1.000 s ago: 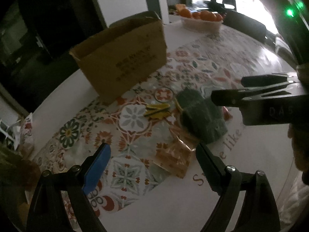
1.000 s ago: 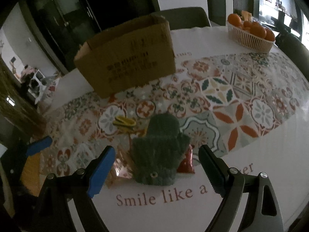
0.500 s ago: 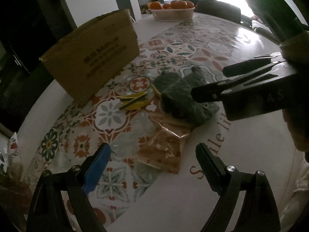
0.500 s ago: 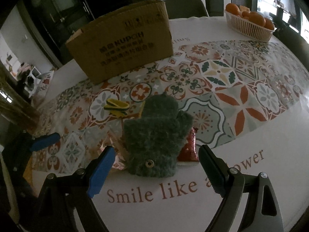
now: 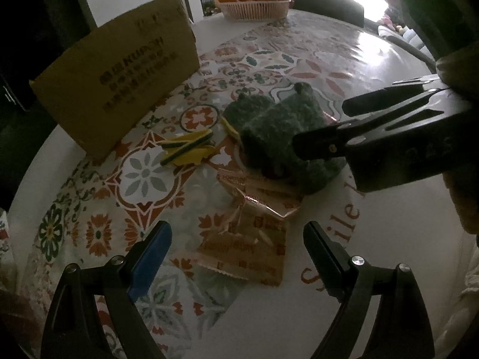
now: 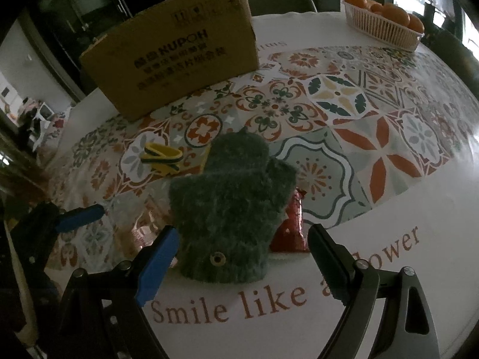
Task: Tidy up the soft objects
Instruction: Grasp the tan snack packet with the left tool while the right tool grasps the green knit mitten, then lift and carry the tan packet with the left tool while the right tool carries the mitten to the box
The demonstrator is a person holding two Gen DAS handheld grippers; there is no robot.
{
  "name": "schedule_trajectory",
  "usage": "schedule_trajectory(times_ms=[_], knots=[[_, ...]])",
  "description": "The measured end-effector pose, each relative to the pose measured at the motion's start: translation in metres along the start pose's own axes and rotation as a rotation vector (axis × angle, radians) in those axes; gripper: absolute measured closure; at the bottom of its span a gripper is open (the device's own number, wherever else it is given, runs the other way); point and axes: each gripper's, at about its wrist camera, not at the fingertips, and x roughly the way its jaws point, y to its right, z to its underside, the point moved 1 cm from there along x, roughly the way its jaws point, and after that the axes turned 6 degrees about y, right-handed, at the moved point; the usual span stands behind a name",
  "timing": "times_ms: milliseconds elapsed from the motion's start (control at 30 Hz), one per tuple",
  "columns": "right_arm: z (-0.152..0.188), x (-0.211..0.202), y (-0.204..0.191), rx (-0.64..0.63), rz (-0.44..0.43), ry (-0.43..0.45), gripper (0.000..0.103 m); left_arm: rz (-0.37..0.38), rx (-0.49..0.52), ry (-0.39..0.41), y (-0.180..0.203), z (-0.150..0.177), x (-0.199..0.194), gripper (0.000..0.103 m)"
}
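— Covering the worktop is a tiled-pattern cloth; what stands on it?
— Cardboard box at the back, basket of oranges beyond.
— Nearer?
— Green mitten lying over snack packets, yellow band beside.
— Grippers?
— Left gripper tilts down over the packets, right gripper over the mitten; jaws wide, empty.

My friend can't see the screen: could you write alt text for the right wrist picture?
An open claw hangs over a fuzzy green mitten lying on a patterned tablecloth. Behind are a yellow-green band, a cardboard box and a basket of oranges.
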Motion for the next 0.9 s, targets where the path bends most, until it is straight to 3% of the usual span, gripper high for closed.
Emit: schedule_trajectory(times_ms=[300, 433, 567, 667, 900], knots=[[-0.001, 0.014, -0.006, -0.028, 0.006, -0.010, 0.014, 0.009, -0.007, 0.002, -0.002, 0.005, 0.015, 0.019], [-0.004, 0.018, -0.010, -0.055, 0.010, 0.001, 0.014, 0.025, -0.028, 0.002, -0.004, 0.005, 0.020, 0.026], [-0.008, 0.021, -0.014, -0.090, 0.021, 0.002, 0.014, 0.048, -0.044, 0.005, -0.005, 0.005, 0.023, 0.039], [-0.011, 0.023, -0.016, -0.101, 0.020, 0.000, 0.014, 0.074, -0.085, 0.008, -0.009, 0.005, 0.025, 0.050], [-0.016, 0.028, -0.020, -0.130, 0.015, 0.002, 0.014, 0.050, -0.229, 0.022, -0.021, 0.014, 0.018, 0.054]])
